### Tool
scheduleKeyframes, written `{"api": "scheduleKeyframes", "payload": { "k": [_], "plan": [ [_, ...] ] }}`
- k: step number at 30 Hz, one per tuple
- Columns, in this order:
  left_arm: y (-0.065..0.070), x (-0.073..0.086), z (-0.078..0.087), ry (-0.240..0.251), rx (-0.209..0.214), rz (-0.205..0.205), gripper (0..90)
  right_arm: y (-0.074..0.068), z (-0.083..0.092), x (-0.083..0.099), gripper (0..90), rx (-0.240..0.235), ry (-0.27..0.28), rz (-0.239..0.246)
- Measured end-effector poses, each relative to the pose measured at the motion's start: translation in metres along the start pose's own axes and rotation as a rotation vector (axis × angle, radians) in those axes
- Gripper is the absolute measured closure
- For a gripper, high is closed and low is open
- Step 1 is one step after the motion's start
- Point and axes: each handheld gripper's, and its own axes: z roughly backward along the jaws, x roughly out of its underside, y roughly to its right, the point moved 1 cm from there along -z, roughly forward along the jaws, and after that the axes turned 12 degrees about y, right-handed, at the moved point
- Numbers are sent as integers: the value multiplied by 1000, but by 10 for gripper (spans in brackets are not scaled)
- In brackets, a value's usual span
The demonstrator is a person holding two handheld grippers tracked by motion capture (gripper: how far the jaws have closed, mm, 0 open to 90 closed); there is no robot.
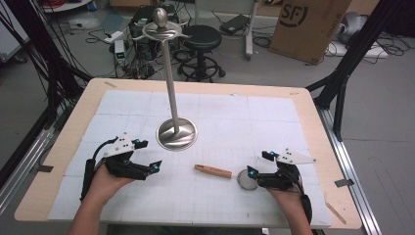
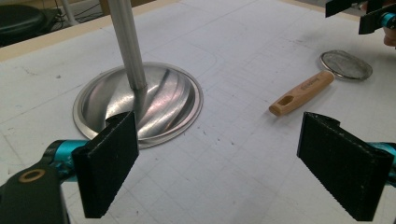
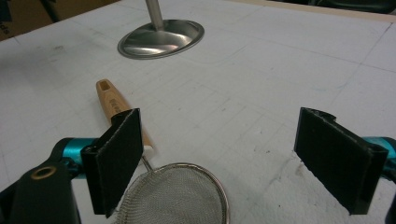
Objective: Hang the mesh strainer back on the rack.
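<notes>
I see the strainer [image 1: 235,175] lying flat on the table [image 1: 54,152], near the stand [image 1: 175,128]. My right gripper [image 1: 258,165] sits just beside its mesh, jaws apart; my left gripper [image 1: 147,155] is also spread, holding nothing.

Bare table [image 1: 274,122] stretches along the far and right edges; the tall metal stand [image 1: 176,132] blocks the middle, the strainer [image 1: 230,175] the near edge.
</notes>
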Motion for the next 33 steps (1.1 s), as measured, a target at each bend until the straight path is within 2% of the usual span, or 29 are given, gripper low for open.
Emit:
{"api": "scheduleKeyframes", "payload": {
  "k": [6,15,21,23,24,27,28,31,33],
  "plan": [
    [-3,1,1,11,4,8,134,0,-2,-1,147,-11,-6,-6],
    [-4,1,4,26,-6,17,134,-7,-2,-12,148,-34,18,40],
    [-4,0,6,28,-11,14,134,-14,-6,-17,149,-83,-12,36],
    [-3,-1,7,29,-11,15,134,-18,-10,-17,149,-95,-31,48],
    [-3,-1,7,32,-9,16,134,-21,-14,-17,149,-117,-69,67],
    [-3,-1,7,29,-1,12,134,-24,-18,-18,150,-128,-90,95],
    [-3,-1,6,25,-3,12,134,-25,-22,-20,159,-140,-115,116],
    [-3,0,6,18,-2,6,134,-28,-27,-22,162,-145,-145,130],
    [-2,0,6,19,-1,7,134,-31,-35,-23,164,-138,-182,171]
  ]
}}
